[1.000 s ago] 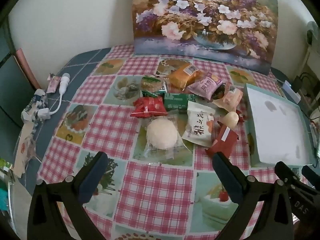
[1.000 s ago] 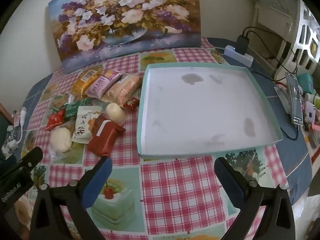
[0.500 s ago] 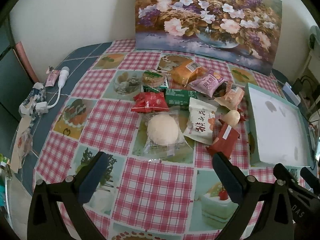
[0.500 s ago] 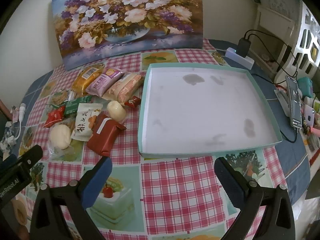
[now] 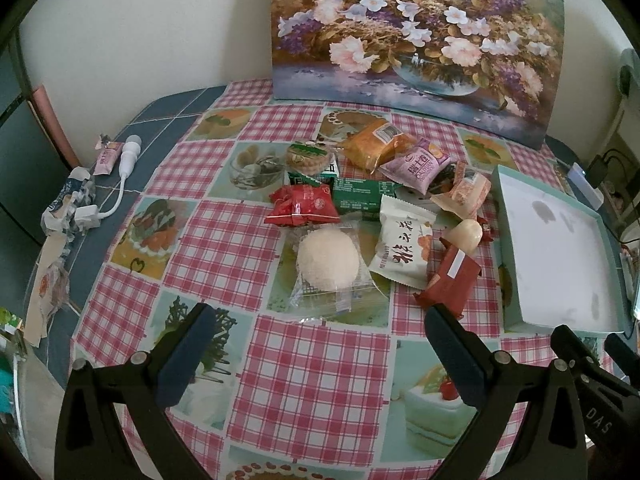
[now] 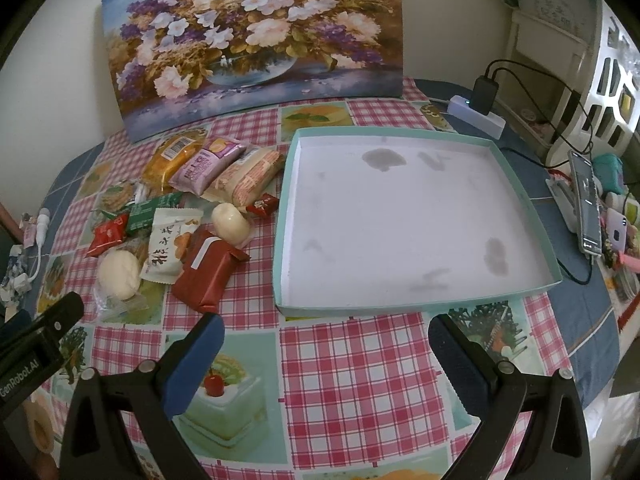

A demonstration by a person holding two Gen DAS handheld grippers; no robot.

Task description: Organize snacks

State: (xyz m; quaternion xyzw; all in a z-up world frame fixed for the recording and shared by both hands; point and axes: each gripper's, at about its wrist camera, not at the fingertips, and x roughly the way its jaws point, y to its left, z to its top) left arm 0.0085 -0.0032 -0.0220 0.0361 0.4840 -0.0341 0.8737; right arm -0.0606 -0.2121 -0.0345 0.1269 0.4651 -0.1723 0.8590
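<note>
Hovering above the checked tablecloth, the left gripper has its jaws spread wide with nothing between them. The right gripper sits in the same condition: jaws apart, empty, positioned just in front of the near wall of the teal box.

The snacks lie in a loose cluster on the cloth, to the left of the box and outside it:
- A round pale cake in clear wrap is nearest the left gripper.
- A white packet with black characters lies just right of the cake.
- A dark red packet lies between the white packet and the box wall.
- A small cream-coloured sweet rests against the far end of the dark red packet.
- A bright red packet and a green packet sit behind the cake.
- An orange packet, a purple packet and a pink packet form the far row; whether they overlap one another cannot be told for certain.

The box interior shows only grey stains. A flower painting leans against the wall behind the cluster.
</note>
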